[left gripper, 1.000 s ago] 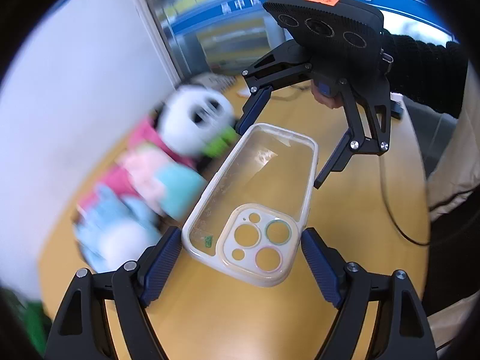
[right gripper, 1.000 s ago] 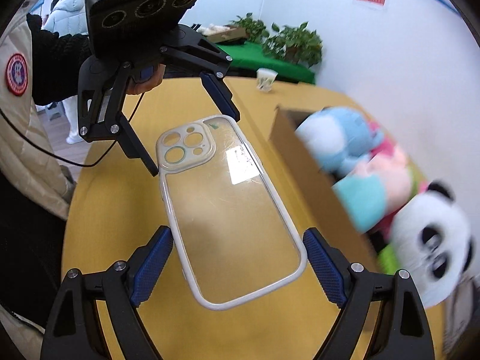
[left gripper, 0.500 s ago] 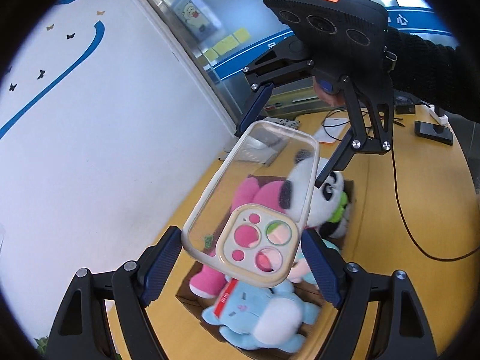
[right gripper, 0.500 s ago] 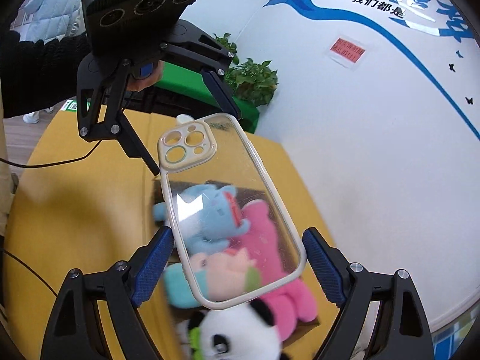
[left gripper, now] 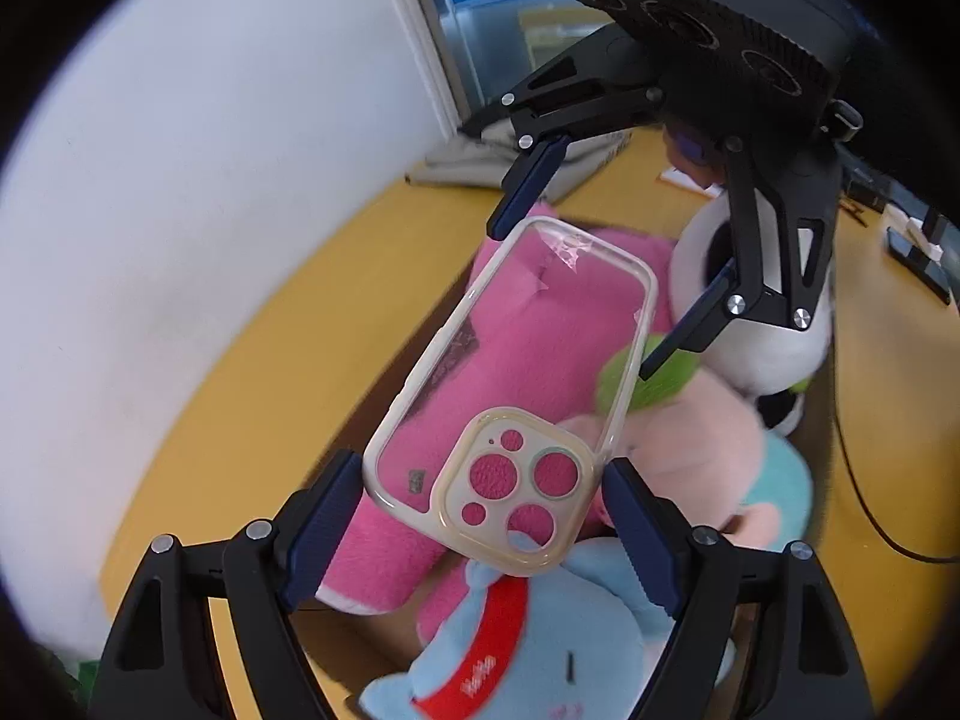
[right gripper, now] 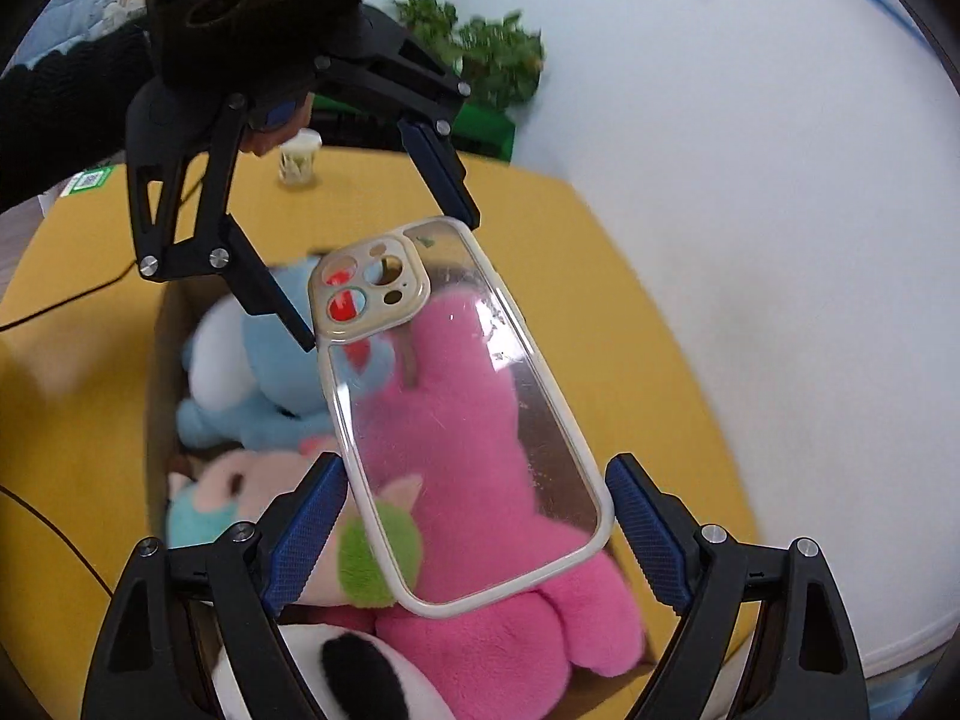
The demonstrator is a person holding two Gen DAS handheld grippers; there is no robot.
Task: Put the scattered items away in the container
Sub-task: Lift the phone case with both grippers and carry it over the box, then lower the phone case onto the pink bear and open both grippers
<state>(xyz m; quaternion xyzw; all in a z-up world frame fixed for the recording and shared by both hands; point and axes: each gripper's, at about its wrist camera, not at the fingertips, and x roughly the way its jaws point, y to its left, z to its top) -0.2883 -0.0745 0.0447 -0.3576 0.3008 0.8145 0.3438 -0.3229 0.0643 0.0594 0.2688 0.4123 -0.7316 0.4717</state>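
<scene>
A clear phone case (left gripper: 528,384) hangs in the air over a cardboard box (right gripper: 157,360) already crowded with plush toys, the left gripper (left gripper: 483,513) holding its camera-cutout end and the right gripper (right gripper: 477,531) its plain end, both sets of jaws closed on its edges. The risk is an uneven release. If one side lets go first, the case could swing, glance off the pink plush (right gripper: 480,420) and slide out onto the yellow counter (right gripper: 630,312) instead of settling inside.

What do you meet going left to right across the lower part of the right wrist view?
Yellow table → cardboard box wall → blue plush → pink plush → white wall.
</scene>
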